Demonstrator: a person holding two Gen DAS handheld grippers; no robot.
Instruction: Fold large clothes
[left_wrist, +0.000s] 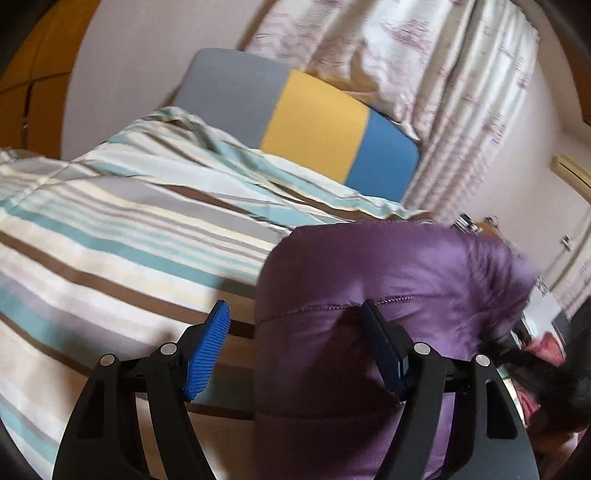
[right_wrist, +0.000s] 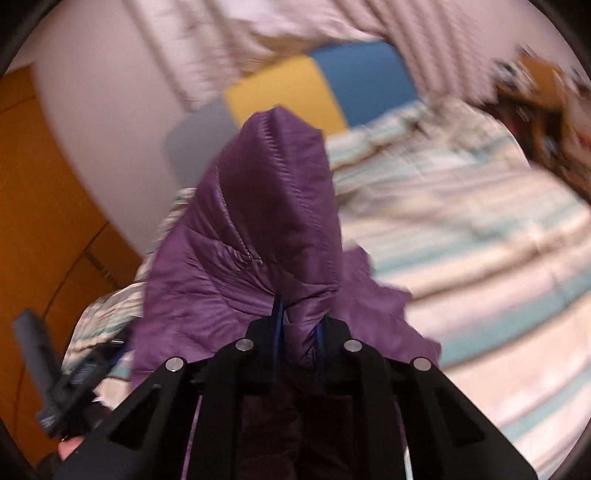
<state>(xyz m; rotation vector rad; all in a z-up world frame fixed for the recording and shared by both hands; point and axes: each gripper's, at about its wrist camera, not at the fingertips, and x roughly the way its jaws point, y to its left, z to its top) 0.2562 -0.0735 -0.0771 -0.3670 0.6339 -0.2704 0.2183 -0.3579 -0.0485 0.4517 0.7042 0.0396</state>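
Observation:
A purple quilted jacket (left_wrist: 388, 273) is lifted above the striped bed cover (left_wrist: 110, 229). In the left wrist view my left gripper (left_wrist: 295, 325) is open; its left blue pad is free and the jacket's edge lies against the right finger (left_wrist: 384, 343). In the right wrist view my right gripper (right_wrist: 298, 325) is shut on a fold of the purple jacket (right_wrist: 266, 206), which bulges up ahead of the fingers and hangs down around them. The left gripper shows at the lower left of the right wrist view (right_wrist: 74, 373).
A headboard with grey, yellow and blue panels (left_wrist: 317, 125) stands at the far end of the bed, patterned curtains (left_wrist: 424, 66) behind it. An orange wooden wardrobe (right_wrist: 40, 221) is at the left. Cluttered furniture (right_wrist: 546, 110) stands at the right.

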